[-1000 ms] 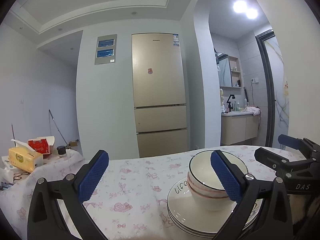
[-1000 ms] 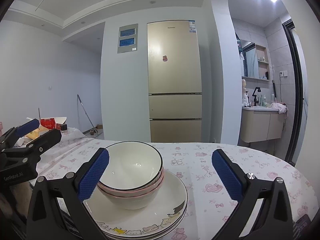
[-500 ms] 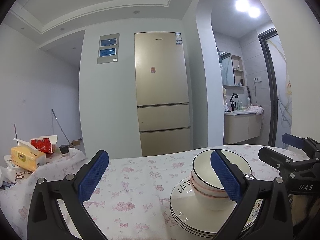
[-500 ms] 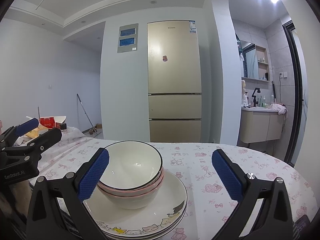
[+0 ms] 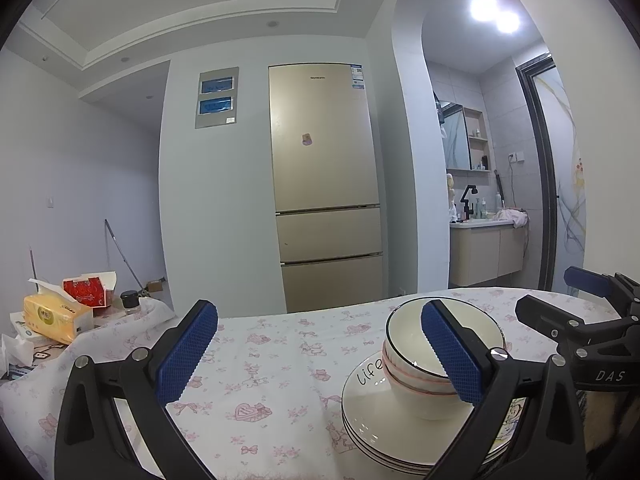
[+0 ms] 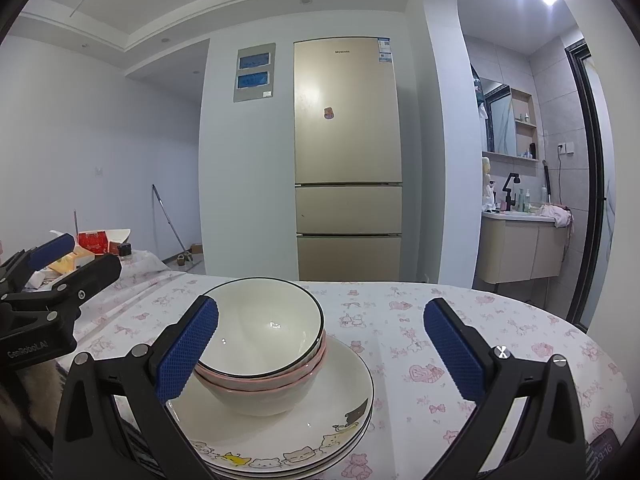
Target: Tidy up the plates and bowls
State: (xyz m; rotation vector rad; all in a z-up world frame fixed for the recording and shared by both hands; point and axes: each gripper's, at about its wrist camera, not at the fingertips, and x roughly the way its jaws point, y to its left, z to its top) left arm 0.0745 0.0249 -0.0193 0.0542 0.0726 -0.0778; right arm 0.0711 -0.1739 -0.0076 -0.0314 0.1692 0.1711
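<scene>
On the floral tablecloth (image 6: 400, 320), your nested bowls (image 6: 260, 344) sit atop the plate stack (image 6: 344, 416); your left gripper (image 5: 316, 356) has drifted slightly leftward, both grippers (image 6: 320, 352) spread empty, so stacking looks finished.

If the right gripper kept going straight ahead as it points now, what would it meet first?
Probably nothing on the table: the right gripper is open, the stacked bowls sit by its left finger, and only tablecloth lies ahead. Depth is uncertain.
</scene>
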